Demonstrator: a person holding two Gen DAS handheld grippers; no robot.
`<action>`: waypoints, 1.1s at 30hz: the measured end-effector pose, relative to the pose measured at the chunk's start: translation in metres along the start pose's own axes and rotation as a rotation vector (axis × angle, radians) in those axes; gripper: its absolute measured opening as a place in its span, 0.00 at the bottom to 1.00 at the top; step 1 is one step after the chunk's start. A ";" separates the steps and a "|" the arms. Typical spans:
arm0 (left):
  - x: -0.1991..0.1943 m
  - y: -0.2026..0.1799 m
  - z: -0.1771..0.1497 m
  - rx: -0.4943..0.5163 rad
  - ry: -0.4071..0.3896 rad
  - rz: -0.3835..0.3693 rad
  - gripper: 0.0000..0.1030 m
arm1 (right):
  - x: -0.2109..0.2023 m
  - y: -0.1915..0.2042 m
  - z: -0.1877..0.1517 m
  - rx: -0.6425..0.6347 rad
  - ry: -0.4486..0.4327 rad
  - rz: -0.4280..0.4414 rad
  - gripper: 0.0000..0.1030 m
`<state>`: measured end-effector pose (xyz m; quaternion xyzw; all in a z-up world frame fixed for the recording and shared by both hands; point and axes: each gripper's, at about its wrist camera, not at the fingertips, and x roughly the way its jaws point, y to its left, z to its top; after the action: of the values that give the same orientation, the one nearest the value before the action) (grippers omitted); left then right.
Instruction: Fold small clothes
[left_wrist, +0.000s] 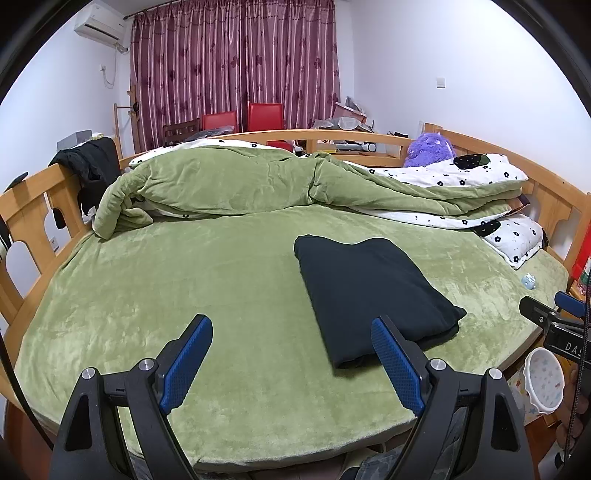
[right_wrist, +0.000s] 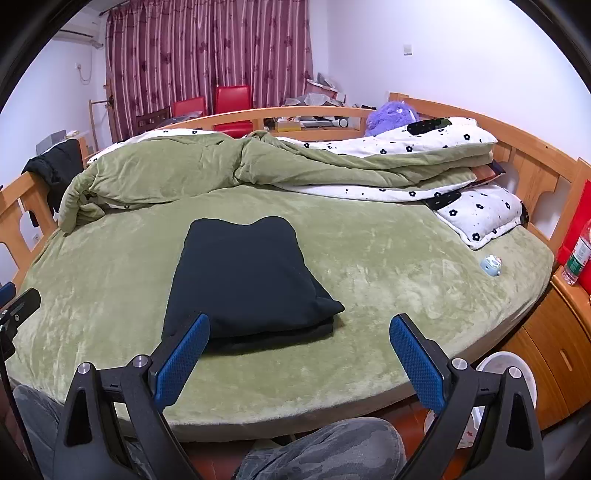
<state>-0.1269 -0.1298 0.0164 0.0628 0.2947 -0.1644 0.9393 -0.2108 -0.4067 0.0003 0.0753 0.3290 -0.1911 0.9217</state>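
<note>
Open sheet up front, clutter behind
Bare green sheet (right_wrist: 369, 314) surrounds the folded garment (right_wrist: 243, 277); quilt (right_wrist: 221, 166), pillow (right_wrist: 480, 214) and bed rail (right_wrist: 535, 162) block the far side.

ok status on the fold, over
Left gripper and right gripper open, empty. Black garment folded on green bedspread. Nothing in the way.

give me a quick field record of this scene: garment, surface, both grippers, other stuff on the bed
garment: black garment, folded into a layered rectangle, lying flat
surface: green bed cover
left gripper: open, empty, near the garment's front corner
right gripper: open, empty, in front of the garment
bedding: green quilt bunched at the far side, flowered pillow on the right
small item: pale blue toy on the cover, apart from the garment
</note>
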 end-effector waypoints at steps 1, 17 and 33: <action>0.001 0.000 0.000 0.001 -0.001 0.000 0.85 | 0.000 0.001 0.000 -0.001 0.000 0.002 0.94; -0.006 0.004 0.001 -0.007 -0.009 0.007 0.85 | -0.001 0.004 0.000 0.000 0.000 0.004 0.94; -0.009 0.004 0.002 -0.013 -0.013 0.006 0.85 | -0.002 0.006 0.000 0.001 -0.002 0.008 0.94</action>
<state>-0.1312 -0.1237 0.0235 0.0565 0.2895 -0.1599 0.9420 -0.2095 -0.4003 0.0014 0.0767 0.3276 -0.1878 0.9228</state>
